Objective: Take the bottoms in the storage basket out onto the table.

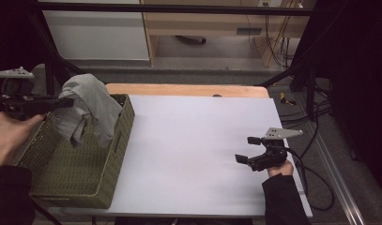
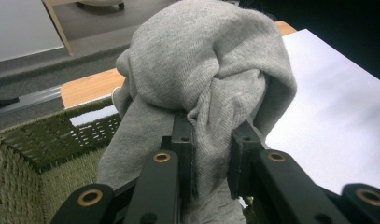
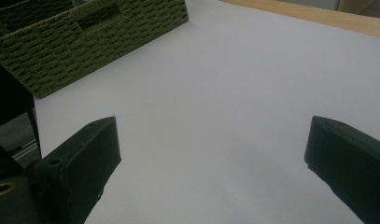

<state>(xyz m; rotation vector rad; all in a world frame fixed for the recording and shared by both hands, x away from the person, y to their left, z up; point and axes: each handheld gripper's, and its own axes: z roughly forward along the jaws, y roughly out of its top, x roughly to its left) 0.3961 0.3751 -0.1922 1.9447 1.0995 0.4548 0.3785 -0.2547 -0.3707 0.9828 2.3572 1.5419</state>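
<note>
Left gripper (image 1: 66, 103) jaws clamped on grey garment (image 1: 87, 108), held above woven basket (image 1: 76, 185); right gripper (image 1: 248, 150) jaws open, idle over white surface (image 1: 188, 140); next likely carrying the garment clear and onto the surface.

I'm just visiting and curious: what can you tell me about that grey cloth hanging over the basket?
The grey cloth looks like a soft knitted garment, bunched and creased. The left claw is shut on a fold of it and holds it up, so its loose ends hang down into the green woven basket at the table's left side. Whether the ends touch the basket's bottom can't be told.
</note>
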